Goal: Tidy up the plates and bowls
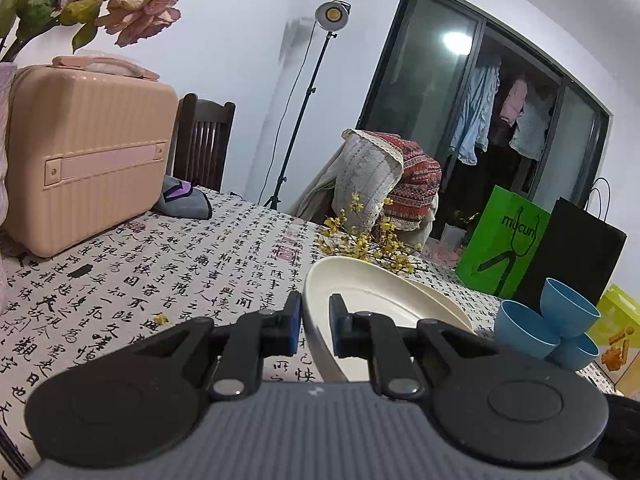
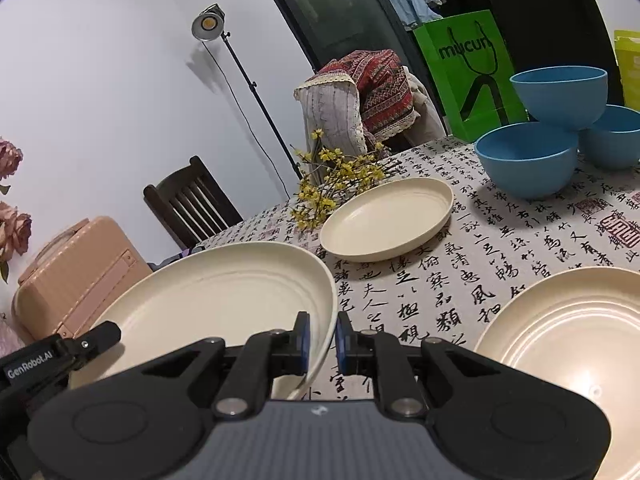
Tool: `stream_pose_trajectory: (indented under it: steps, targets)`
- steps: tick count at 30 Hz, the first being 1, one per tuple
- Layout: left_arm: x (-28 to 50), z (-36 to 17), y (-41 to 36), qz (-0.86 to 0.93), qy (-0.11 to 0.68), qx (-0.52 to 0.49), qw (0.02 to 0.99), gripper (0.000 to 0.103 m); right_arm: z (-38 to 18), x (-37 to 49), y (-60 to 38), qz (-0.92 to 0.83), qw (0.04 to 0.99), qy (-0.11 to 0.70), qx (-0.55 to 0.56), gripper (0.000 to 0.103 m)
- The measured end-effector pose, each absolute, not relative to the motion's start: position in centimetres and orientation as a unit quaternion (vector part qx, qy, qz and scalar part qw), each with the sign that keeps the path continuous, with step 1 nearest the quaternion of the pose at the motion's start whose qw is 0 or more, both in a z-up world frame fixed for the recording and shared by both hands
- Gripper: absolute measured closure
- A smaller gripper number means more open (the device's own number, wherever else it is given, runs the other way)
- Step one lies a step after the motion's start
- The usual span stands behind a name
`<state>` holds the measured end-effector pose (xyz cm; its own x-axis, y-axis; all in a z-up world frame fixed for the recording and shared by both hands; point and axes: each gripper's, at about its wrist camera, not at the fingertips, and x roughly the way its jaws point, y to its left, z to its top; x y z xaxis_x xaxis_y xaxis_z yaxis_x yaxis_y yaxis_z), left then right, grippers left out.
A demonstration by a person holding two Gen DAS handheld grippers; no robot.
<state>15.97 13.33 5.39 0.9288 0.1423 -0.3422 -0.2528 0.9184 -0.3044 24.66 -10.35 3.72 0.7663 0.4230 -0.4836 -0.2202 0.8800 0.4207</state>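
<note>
Cream plate (image 2: 224, 300) is being held tilted above the calligraphy-print worktop (image 2: 460, 280), gripped at two points of its rim: the right gripper (image 2: 322, 340) is pinching the edge nearest the camera in the right wrist view, and the left gripper (image 1: 314, 328) is clamping the opposite side, its black body showing at that view's lower left. Both grippers' jaws are pressing on the rim with only the plate's wall between them. Beyond the held plate a second cream plate (image 2: 386, 220) is lying flat on the worktop, touching a spray of yellow flowers (image 2: 332, 176). To the held plate's right a third cream plate (image 2: 568, 344) is resting flat. Further back from it, three blue bowls (image 2: 560, 128) are sitting clustered, one perched on two others, with a green paper bag (image 2: 460, 72) standing behind them. Left of the held plate a pink case (image 2: 76, 276) is standing by a dark wooden chair (image 2: 188, 204)
</note>
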Motion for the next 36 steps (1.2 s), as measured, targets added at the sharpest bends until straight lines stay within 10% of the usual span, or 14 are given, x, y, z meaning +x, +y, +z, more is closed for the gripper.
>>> stream_pose_trajectory:
  steps: [36]
  targets:
    - [15.9,5.5,8.3,0.059,0.153,-0.17,0.972,0.089,4.4,23.2,-16.5,0.148,0.934,0.259,0.197,0.09]
